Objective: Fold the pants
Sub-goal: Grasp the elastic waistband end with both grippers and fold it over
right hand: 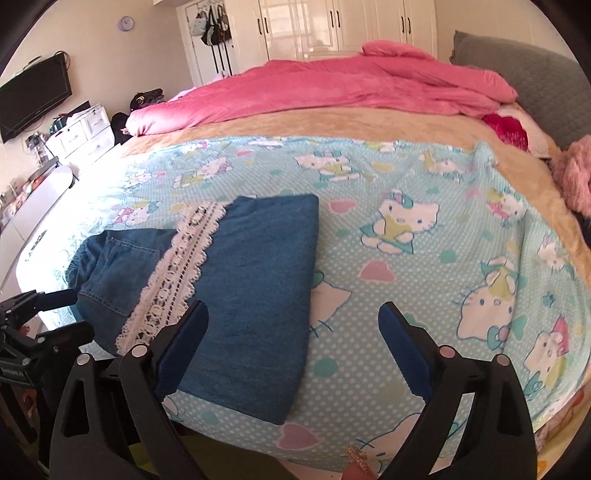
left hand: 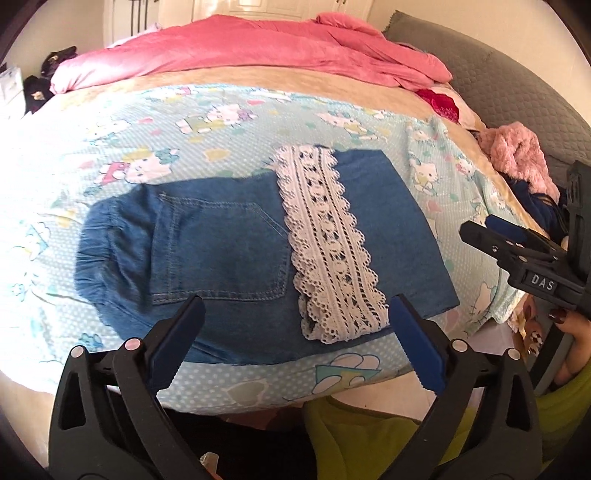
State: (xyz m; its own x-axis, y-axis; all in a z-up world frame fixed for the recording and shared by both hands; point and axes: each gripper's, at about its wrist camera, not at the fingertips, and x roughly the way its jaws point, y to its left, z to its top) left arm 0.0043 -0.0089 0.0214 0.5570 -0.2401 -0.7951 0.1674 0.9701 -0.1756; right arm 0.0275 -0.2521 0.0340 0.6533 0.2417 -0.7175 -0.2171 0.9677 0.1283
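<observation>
Both grippers (left hand: 295, 321) (right hand: 293, 325) agape — pants (left hand: 236, 251) below, unheld

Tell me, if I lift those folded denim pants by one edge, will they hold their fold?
Probably not. The folded denim pants lie in soft stacked layers, so lifted by one edge they would likely sag open. The white lace trim looks loose and may flop. The gathered waistband suggests thin, light denim.

Cartoon-cat sheet (right hand: 424, 258), pink duvet (right hand: 314, 88), grey headboard (left hand: 509, 81), white wardrobe (right hand: 351, 26), wall television (right hand: 33, 99)
</observation>
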